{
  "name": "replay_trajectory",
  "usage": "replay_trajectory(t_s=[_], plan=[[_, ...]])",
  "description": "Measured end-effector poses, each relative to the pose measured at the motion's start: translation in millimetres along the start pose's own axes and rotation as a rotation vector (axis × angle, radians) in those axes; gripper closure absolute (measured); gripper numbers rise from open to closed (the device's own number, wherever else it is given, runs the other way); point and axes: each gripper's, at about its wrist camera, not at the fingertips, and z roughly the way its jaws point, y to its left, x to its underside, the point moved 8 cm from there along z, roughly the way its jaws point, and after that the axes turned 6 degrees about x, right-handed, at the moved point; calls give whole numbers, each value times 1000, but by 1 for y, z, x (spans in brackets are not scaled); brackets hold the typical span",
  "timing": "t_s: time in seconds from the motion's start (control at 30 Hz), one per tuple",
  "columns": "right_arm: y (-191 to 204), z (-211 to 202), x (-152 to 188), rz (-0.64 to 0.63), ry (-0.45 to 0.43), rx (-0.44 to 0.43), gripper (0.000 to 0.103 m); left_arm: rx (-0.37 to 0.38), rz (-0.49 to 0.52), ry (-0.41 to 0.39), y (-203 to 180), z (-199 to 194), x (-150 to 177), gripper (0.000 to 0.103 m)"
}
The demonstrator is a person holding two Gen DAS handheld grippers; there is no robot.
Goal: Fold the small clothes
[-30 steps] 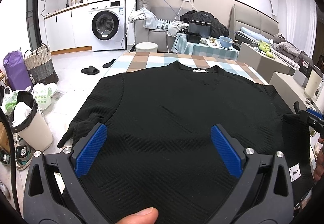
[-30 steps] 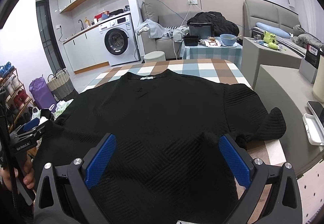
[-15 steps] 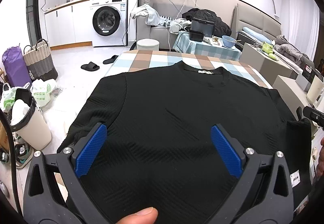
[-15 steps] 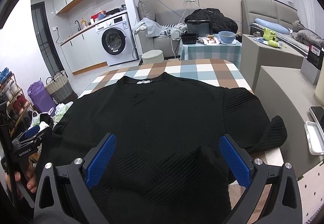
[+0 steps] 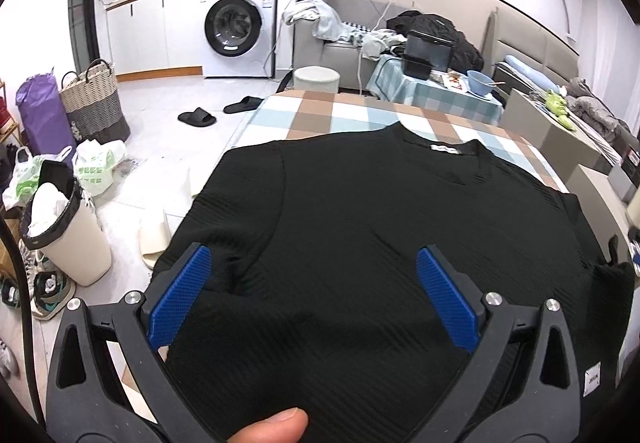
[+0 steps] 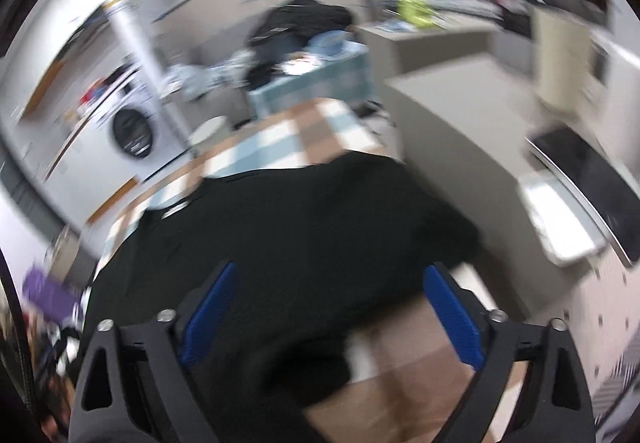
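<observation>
1. Two grippers, left gripper [image 5: 312, 295] and right gripper [image 6: 330, 317], are hovering with jaws spread, gripping nothing; the right's have just been narrowing slightly.
2. Between and beyond both jaws, the black shirt [image 5: 360, 227] is lying flat for folding.
3. Farther out, the checked table [image 5: 320, 115] is supporting it.

Free room and obstacles, by claw.

Left claw [image 5: 314, 297]: jaws wide apart, nothing but flat black garment [image 5: 360, 227] ahead; bare checked tabletop [image 5: 320, 115] beyond the collar. Off its left: floor drop, cream bin [image 5: 76, 243], plastic bags [image 5: 94, 167].

Right claw [image 6: 330, 317]: jaws just narrowed slightly, cloth beneath, nothing gripped. Bare tabletop under its right finger. Right of it: grey cabinet [image 6: 460, 115], white tray [image 6: 556, 219]. View blurred.
</observation>
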Motion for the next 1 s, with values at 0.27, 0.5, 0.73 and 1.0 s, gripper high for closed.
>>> replay_trajectory(t_s=[0.27, 0.5, 0.73, 1.0], plan=[[-35, 44, -4, 150, 105, 18, 20, -34, -27, 27, 22, 19, -1, 1], [-53, 68, -1, 172, 151, 86, 67, -106, -4, 60, 26, 30, 3, 1], [-28, 43, -20, 93, 39, 71, 94, -154, 1, 80, 30, 23, 10, 1], [128, -2, -31, -268, -72, -305, 94, -148, -65, 63, 52, 6, 15, 1]])
